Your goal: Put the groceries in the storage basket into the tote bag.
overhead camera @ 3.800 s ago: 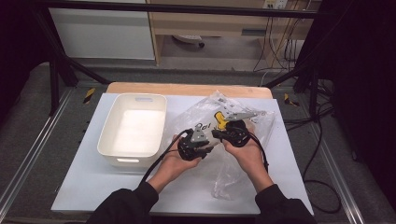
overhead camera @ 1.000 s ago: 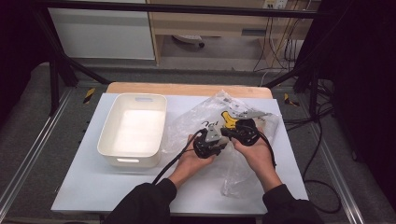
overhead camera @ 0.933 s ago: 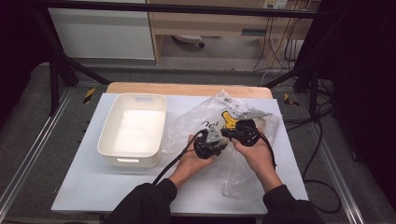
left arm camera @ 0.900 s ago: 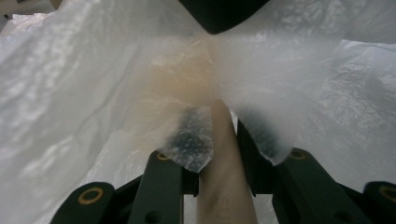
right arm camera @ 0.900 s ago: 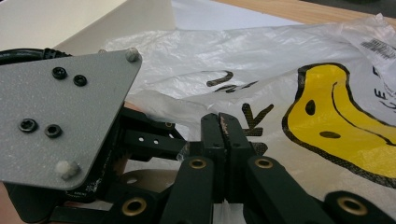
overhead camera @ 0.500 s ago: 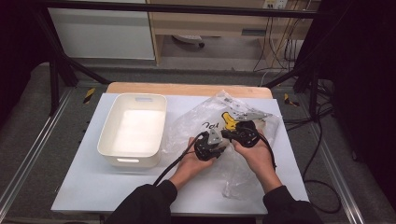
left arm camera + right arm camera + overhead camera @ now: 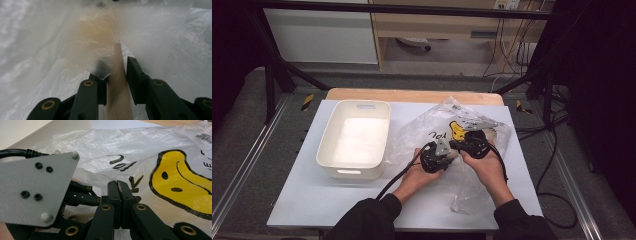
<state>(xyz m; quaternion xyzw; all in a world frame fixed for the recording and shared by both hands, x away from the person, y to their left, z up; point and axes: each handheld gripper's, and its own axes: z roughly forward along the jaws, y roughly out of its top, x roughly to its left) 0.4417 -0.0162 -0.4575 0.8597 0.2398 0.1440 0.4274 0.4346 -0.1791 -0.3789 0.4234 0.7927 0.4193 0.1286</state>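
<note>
Your left hand-held gripper (image 7: 447, 152) is pinching a pale tan, tapered flat piece (image 7: 119, 75) between its jaws, right at the mouth of the crinkled clear plastic bag with the yellow smiley print (image 7: 462, 131); can't tell what the piece is. Your right hand-held gripper (image 7: 463, 142) has its jaws pressed together on a fold of the bag film, just right of the left one, nearly touching it. The bag lies on the white desk (image 7: 307, 200), spreading beyond and to the right of both grippers

Progress, my read: early-to-mid. Bag gripped and the piece caught, but it's at the bag, not out, and nothing's delivered

The white rectangular plastic bin (image 7: 354, 137) sits empty, well left of your left gripper. Likely left: pull the piece free, carry it over, drop it

In the way: loose film draped over the left jaw, could drag along. Cables trail toward you, clear of the bin
</note>
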